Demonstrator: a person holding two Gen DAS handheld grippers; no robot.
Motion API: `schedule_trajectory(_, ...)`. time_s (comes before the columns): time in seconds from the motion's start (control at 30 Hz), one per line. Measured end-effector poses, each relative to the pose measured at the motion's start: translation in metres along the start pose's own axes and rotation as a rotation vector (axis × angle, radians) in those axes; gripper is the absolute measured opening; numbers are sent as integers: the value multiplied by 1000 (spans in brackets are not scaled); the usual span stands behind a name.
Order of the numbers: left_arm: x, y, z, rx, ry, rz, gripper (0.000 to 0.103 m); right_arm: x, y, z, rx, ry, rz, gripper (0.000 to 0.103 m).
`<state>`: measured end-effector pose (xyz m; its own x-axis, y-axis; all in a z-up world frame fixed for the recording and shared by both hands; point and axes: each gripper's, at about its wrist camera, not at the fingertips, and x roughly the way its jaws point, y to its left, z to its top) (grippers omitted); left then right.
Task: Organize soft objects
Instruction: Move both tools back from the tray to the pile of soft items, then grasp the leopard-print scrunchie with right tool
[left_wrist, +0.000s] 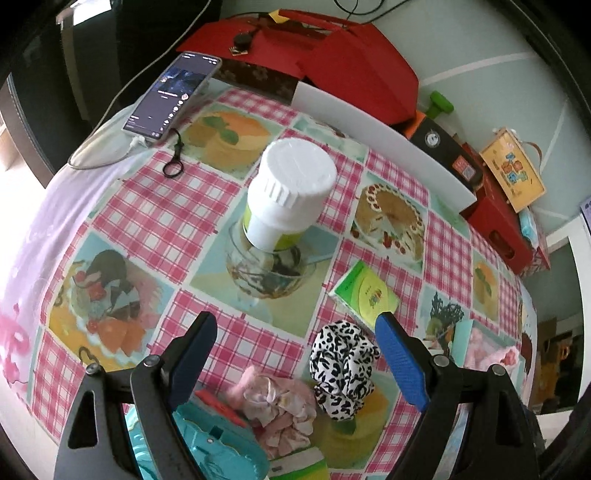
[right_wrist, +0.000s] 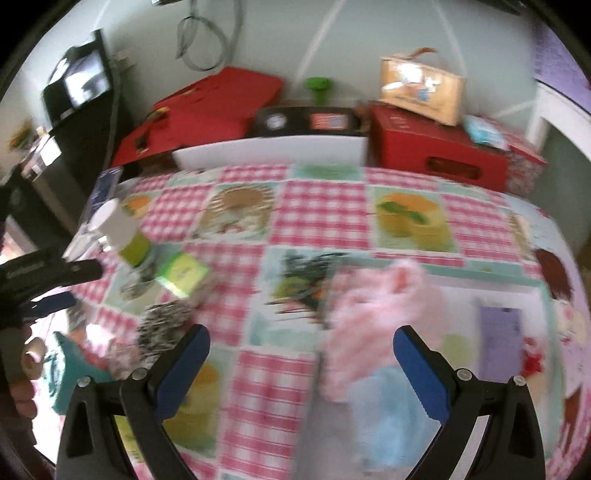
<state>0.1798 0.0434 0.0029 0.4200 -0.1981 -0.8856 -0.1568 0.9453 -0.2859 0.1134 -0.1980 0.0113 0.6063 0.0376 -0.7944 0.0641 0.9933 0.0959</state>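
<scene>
A black-and-white spotted scrunchie (left_wrist: 341, 369) lies on the checked tablecloth (left_wrist: 166, 214), touching a pale pink scrunchie (left_wrist: 280, 410) beside it. Both sit between the wide-apart fingers of the left gripper (left_wrist: 295, 350), which grips nothing. A teal case (left_wrist: 218, 443) lies just beside the pink one. Farther off stand a white-capped bottle (left_wrist: 288, 192) in a glass bowl (left_wrist: 266, 273) and a green packet (left_wrist: 365, 291). The right gripper (right_wrist: 301, 349) is also spread, empty, over a blurred fluffy pink cloth (right_wrist: 369, 317).

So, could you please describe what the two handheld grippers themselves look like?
Both the left gripper and the right gripper have black angular plastic arms with silver pivot screws and ridged blue pads on their fingers.
</scene>
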Motion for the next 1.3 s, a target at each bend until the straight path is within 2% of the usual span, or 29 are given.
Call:
schedule_trajectory(0.27,6,-4,-4,2,39,-11,88,30,43,-10,-94,78,77,101)
schedule_trajectory(0.87,6,5,-1,-26,29,37,88,59,86,-14,-160,53,153,100)
schedule_trajectory(1.0,7,4,-1,-26,31,30,88,67,91,-17,-168,67,171,92)
schedule_trajectory(1.13,9,4,-1,-31,36,28,88,71,94,-20,-176,70,190,90)
schedule_trajectory(1.3,13,-1,-2,-22,42,23,88,75,93,-22,-167,95,244,74)
